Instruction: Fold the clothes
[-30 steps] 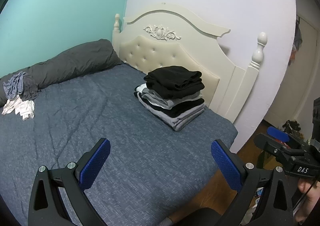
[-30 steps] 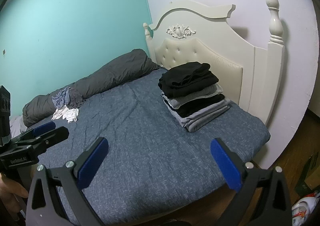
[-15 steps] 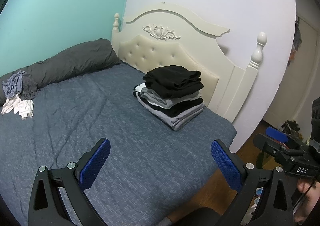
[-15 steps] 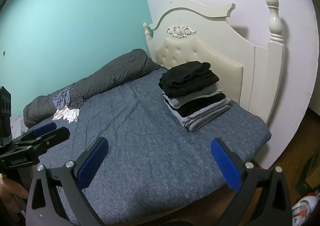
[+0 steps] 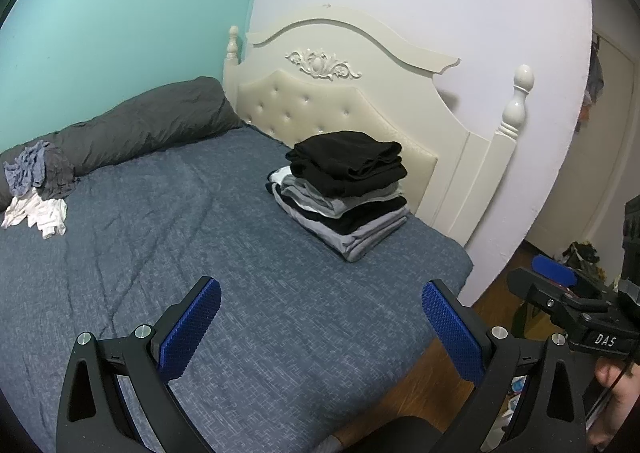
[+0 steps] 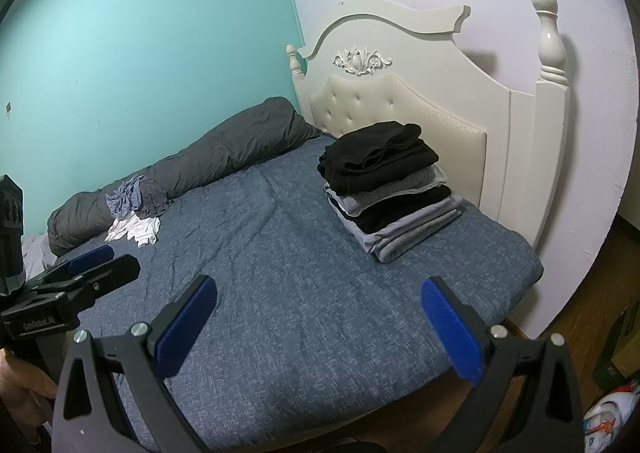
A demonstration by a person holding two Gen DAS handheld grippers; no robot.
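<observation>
A stack of folded clothes (image 5: 344, 193) (image 6: 390, 189), black and grey, sits on the blue bed (image 5: 200, 253) (image 6: 288, 293) near the headboard. Loose unfolded pieces, a white one (image 5: 38, 213) (image 6: 134, 231) and a grey-blue one (image 5: 28, 169) (image 6: 126, 199), lie crumpled at the far left by a rolled dark grey duvet (image 5: 140, 129) (image 6: 208, 157). My left gripper (image 5: 320, 317) hangs open above the bed's near edge, holding nothing. My right gripper (image 6: 318, 317) is open too, empty, over the same near part of the bed. Each gripper shows at the side of the other's view.
A cream headboard (image 5: 360, 93) (image 6: 420, 73) with posts stands against the white wall; a teal wall runs behind the bed. Wooden floor (image 5: 404, 385) lies to the right, with a doorway (image 5: 592, 157), clutter, and a box and shoe (image 6: 608, 417) on the floor. A hand (image 5: 616, 385) holds the right gripper.
Both views have shifted only slightly; the bed and stack sit a touch differently in frame. Both grippers stay open and empty.
</observation>
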